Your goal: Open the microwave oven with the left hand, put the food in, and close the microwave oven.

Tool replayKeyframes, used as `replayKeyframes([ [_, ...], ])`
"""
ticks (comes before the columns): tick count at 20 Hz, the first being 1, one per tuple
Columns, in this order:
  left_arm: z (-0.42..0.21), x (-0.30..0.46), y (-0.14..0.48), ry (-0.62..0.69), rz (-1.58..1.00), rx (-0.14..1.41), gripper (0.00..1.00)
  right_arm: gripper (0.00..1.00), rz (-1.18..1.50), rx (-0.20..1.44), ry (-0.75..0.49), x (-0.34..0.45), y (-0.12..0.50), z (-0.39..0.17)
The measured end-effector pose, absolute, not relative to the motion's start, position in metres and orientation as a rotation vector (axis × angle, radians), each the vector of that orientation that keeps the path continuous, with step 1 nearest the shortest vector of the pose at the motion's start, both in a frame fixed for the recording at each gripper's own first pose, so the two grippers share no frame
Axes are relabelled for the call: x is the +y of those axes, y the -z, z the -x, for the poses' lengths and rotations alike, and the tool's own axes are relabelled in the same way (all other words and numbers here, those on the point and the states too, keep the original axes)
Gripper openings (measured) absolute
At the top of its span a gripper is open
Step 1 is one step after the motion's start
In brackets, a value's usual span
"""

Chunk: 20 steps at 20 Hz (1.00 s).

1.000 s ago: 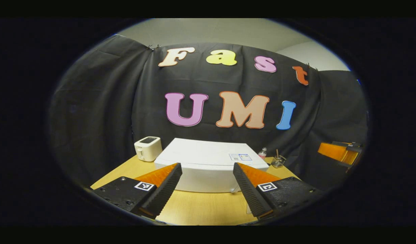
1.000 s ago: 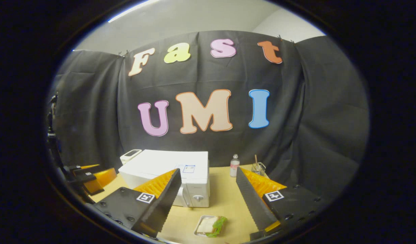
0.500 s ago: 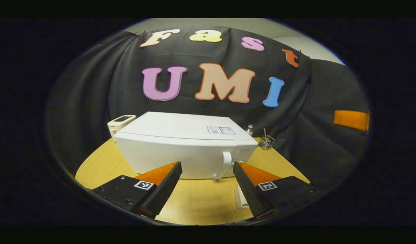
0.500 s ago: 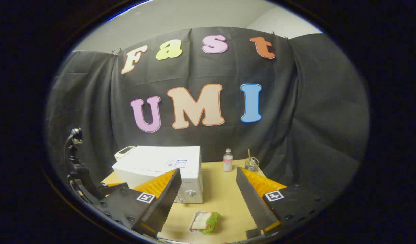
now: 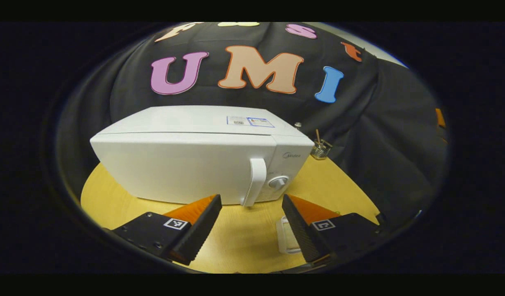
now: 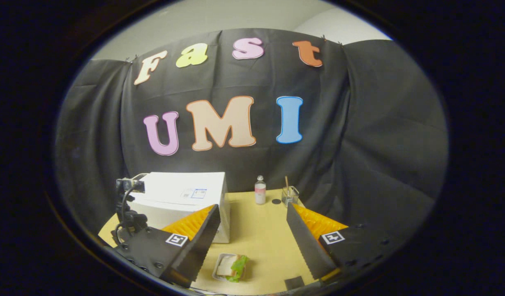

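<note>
Left gripper view: left gripper (image 5: 251, 222) jaws open, microwave handle (image 5: 252, 181) frame centre; straddle squarely, pull. Right gripper (image 6: 252, 242) jaws open, empty.

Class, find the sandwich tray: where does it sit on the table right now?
In the right gripper view, the sandwich tray lies on the wooden table between that hand-held gripper's open fingers, just in front of the closed microwave.

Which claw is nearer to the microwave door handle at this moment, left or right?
Left. The left claw is open, just in front of the handle. The right claw is open, farther back, above the sandwich tray.
</note>
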<state>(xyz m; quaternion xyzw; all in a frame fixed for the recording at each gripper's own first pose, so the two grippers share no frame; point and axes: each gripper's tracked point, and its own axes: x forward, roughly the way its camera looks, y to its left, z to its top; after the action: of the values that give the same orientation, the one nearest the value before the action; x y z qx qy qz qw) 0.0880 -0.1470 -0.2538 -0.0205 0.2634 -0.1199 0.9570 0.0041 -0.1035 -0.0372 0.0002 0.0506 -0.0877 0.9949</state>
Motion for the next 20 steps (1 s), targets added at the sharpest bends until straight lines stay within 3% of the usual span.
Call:
replayKeyframes([
  [10, -0.127, -0.16, 0.298, 0.203, 0.05, 0.636, 0.75, 1.0, 0.002, 0.131, 0.194, -0.14, 0.045, -0.026],
  [11, -0.129, -0.159, 0.299, 0.196, 0.044, 0.643, 0.79, 1.0, -0.001, 0.135, 0.195, -0.143, 0.046, -0.028],
  [12, -0.132, -0.16, 0.302, 0.192, 0.042, 0.651, 0.68, 1.0, -0.006, 0.139, 0.193, -0.146, 0.046, -0.03],
  [15, -0.136, -0.161, 0.311, 0.176, 0.036, 0.683, 0.57, 1.0, -0.016, 0.144, 0.182, -0.15, 0.046, -0.036],
  [17, -0.139, -0.163, 0.313, 0.177, 0.047, 0.68, 0.4, 0.97, -0.012, 0.148, 0.175, -0.15, 0.049, -0.036],
  [18, -0.14, -0.164, 0.314, 0.178, 0.044, 0.68, 0.51, 1.0, -0.009, 0.152, 0.17, -0.15, 0.05, -0.037],
  [19, -0.143, -0.161, 0.314, 0.172, 0.033, 0.677, 0.43, 1.0, -0.009, 0.157, 0.165, -0.15, 0.051, -0.039],
  [20, -0.146, -0.162, 0.314, 0.173, 0.03, 0.671, 0.45, 0.97, -0.01, 0.16, 0.157, -0.149, 0.052, -0.04],
])
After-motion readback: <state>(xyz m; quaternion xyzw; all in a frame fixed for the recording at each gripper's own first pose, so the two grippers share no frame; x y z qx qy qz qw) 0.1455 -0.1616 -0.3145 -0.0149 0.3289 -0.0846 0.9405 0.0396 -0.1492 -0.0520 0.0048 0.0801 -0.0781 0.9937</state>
